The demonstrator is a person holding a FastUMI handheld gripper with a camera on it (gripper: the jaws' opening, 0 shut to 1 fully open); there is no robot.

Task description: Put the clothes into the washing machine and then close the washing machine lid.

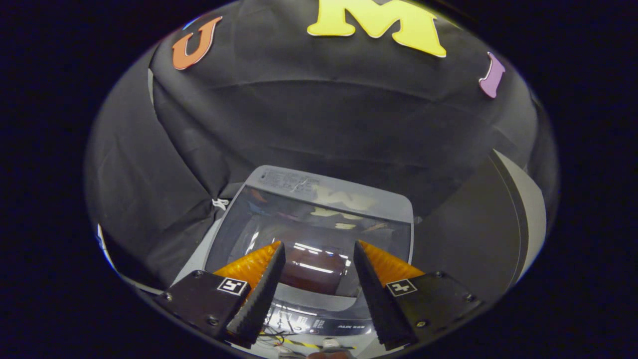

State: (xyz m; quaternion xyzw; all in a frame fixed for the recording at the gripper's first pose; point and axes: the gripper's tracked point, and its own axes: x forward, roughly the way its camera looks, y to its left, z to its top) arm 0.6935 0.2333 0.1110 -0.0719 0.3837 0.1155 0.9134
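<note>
This is a recording booth set up as a laundry corner rather than a lived-in home. Black cloth (309, 119) hangs as the wall behind and to both sides, creased and pinned. In front of it stands a grey top-loading washing machine (309, 234) with a glossy lid and a control panel (319, 321); some loose wires seem to lie at its near edge.

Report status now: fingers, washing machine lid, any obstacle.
Gripper open, fingers empty, above the washing machine. Lid down, glass shut. No clothes visible. Nothing in the way.
</note>
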